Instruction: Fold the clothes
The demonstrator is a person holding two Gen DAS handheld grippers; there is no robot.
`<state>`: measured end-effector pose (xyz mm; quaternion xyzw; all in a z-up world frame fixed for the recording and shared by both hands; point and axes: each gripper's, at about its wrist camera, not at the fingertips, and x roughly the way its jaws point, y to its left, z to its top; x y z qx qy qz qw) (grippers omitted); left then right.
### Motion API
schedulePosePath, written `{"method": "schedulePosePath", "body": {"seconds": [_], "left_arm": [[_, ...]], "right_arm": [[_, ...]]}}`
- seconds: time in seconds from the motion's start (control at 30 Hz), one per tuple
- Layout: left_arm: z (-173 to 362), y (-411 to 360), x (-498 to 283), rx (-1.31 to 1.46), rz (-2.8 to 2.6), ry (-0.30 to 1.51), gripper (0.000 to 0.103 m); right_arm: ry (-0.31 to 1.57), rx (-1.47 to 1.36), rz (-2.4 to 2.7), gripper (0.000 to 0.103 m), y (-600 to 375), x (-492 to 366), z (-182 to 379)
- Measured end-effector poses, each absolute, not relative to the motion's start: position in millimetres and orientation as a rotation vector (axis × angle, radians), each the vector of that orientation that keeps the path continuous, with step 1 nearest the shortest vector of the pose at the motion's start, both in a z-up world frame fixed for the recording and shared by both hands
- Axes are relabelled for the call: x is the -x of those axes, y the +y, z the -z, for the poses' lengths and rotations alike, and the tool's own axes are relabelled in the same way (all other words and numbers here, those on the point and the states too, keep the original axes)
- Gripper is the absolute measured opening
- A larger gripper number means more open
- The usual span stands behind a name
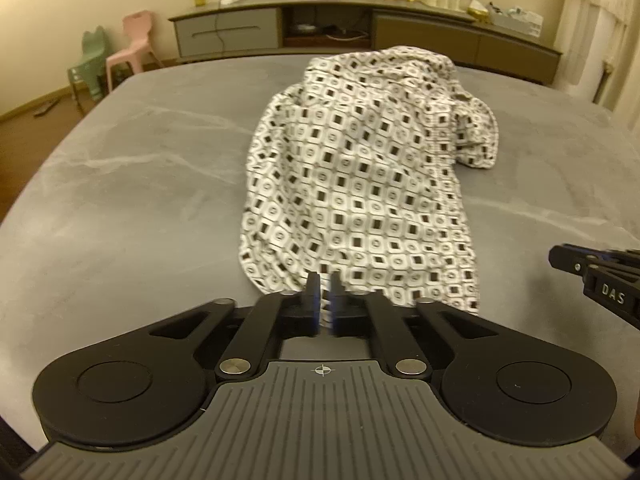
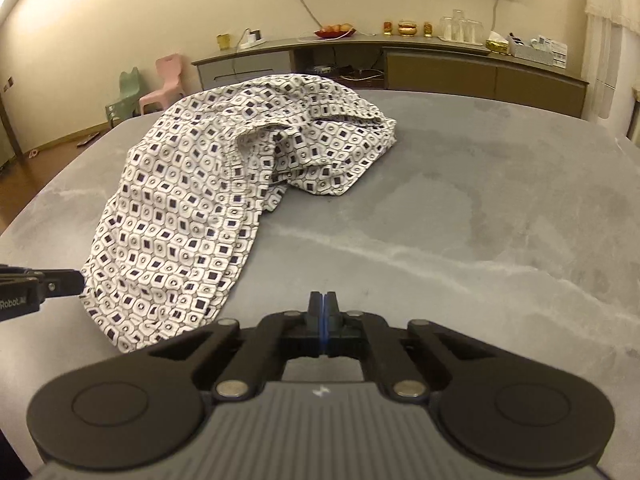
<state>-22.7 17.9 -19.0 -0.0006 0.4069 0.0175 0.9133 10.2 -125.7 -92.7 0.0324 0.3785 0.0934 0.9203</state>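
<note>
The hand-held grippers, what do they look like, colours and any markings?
Both look alike: the left hand-held gripper and the right hand-held gripper have black linkage arms with silver pivot pins, two round black discs, a ribbed grey body and blue-faced fingers. The left body carries a small crosshair mark. White lettering shows on each one's side, seen from the other's camera.

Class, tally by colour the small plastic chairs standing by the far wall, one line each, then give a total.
Pink chair: 1
Green chair: 1
Total: 2
</note>
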Motion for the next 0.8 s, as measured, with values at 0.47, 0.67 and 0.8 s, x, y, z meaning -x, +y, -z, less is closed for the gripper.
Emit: {"method": "schedulePosePath", "body": {"seconds": [0.47, 0.67, 0.8], "left_arm": [[21, 39, 4, 0.039, -0.022, 0.854, 0.084], [24, 48, -39, 0.017, 0.004, 0.854, 0.094], [33, 49, -94, 0.014, 0.069, 0.869, 0.094]], "right_arm": [[0.79, -0.038, -0.137, 0.076, -125, -20, 90], [0.798, 0.021, -0.183, 0.083, -113, -51, 65], [0.788, 0.032, -0.218, 0.089, -105, -92, 43]]}}
